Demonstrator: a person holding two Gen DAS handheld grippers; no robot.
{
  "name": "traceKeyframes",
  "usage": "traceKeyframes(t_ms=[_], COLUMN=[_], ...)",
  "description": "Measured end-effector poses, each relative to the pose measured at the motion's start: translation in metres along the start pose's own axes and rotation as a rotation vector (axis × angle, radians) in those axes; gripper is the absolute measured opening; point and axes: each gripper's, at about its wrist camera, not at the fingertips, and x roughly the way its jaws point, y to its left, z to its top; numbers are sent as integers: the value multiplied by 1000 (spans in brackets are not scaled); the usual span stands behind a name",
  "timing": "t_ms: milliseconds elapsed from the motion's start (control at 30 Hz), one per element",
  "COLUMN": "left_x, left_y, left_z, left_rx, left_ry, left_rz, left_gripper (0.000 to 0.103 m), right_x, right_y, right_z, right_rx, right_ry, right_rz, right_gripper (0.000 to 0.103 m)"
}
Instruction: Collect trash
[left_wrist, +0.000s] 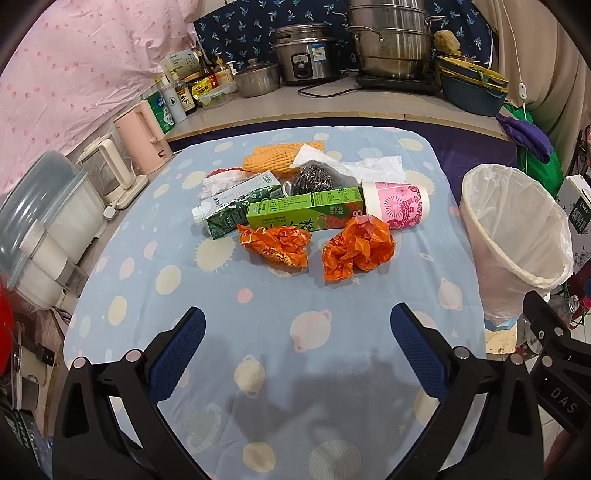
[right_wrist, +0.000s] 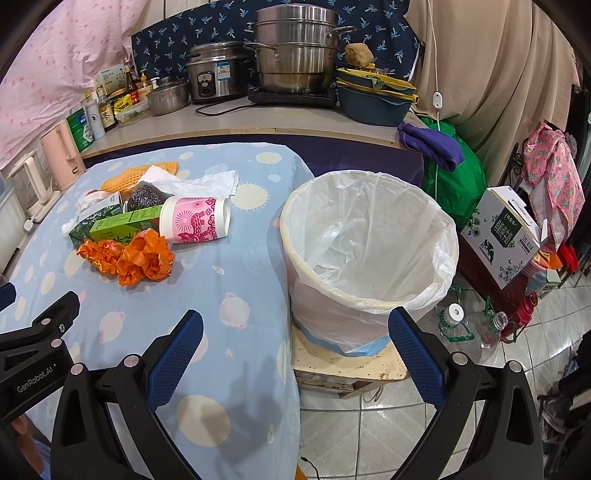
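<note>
Trash lies in a heap on the blue tablecloth (left_wrist: 280, 295): two crumpled orange wrappers (left_wrist: 273, 245) (left_wrist: 356, 247), a green box (left_wrist: 306, 212), a dark green carton (left_wrist: 236, 206), a pink paper cup (left_wrist: 397, 206) on its side, a steel scourer (left_wrist: 314, 179), white tissues (left_wrist: 369, 166) and an orange foam net (left_wrist: 277, 158). My left gripper (left_wrist: 297, 332) is open and empty, short of the heap. My right gripper (right_wrist: 295, 332) is open and empty, in front of the lined bin (right_wrist: 369, 243), which stands right of the table. The heap (right_wrist: 147, 229) shows in the right wrist view.
Kettles (left_wrist: 144, 136) and appliances line the table's left edge. A counter behind holds pots (left_wrist: 388, 40), a rice cooker (left_wrist: 306, 55) and bottles. The bin stands on a low stool (right_wrist: 347, 365). Bottles (right_wrist: 480, 328) and a carton box (right_wrist: 506, 236) lie on the tiled floor at right.
</note>
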Motion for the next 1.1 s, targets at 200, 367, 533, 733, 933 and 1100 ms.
traceKeyframes(t_ms=[200,367,533,733,933,1100], left_x=[4,18,29,49,66,79], left_y=[-1,25,48,71,88,102], left_z=[-4,3,7,13,21,26], left_rx=[-20,-97,-170,-200,-237,-256], left_ry=[22,59,59,77,82,84], left_rz=[-8,-22,-4,12,1,-5], left_gripper=[96,96,96,96,96,96], right_x=[1,4,18,45,77,103], right_y=[-2,2,8,20,50,78], right_z=[0,5,12,34,64,81], right_rx=[-4,-4,-6,26,41,30], right_ry=[4,4,26,80,108,144], right_rz=[-3,-5,0,67,152,203], right_gripper=[96,96,96,96,96,96])
